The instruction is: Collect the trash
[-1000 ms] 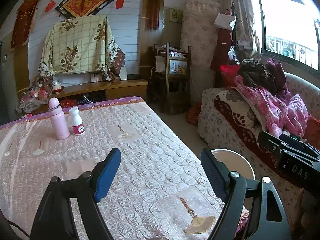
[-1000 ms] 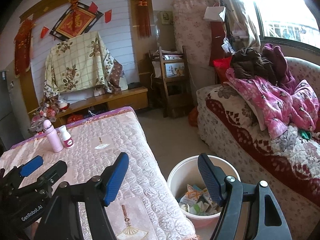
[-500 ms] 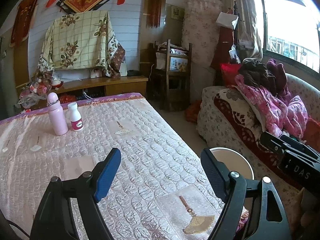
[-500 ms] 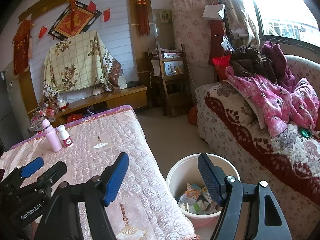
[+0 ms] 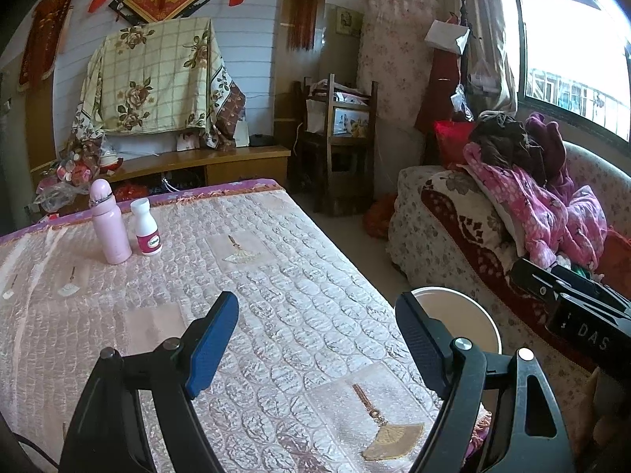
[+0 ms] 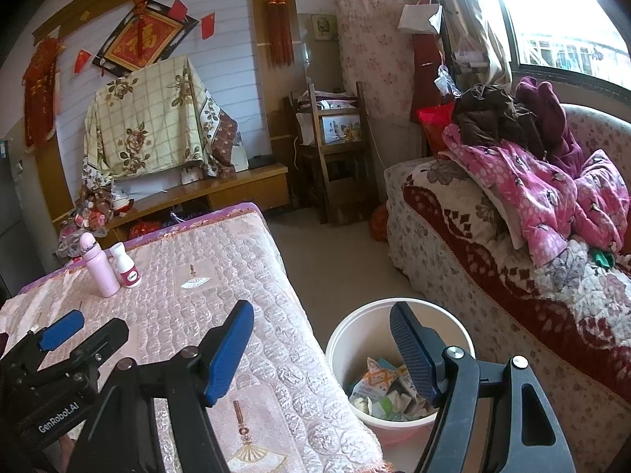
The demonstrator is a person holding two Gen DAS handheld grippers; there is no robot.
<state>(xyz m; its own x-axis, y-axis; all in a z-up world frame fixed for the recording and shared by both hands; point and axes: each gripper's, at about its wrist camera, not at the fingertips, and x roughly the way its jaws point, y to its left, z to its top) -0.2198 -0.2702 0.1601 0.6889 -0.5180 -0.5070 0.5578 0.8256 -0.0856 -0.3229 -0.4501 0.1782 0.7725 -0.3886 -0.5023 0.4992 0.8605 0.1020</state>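
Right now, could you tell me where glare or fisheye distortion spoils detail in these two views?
Right wrist view: the window is blown out, washing out the curtain beside it; the trash bucket stays readable. Left wrist view: window is bright but the buildings outside show; both views bend the walls and darken at the corners.

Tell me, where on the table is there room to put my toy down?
The quilted table cover is bare from the pink bottle and white bottle at the far end down to the open left gripper. The sofa is crowded with clothes, and the white bucket holds wrappers.
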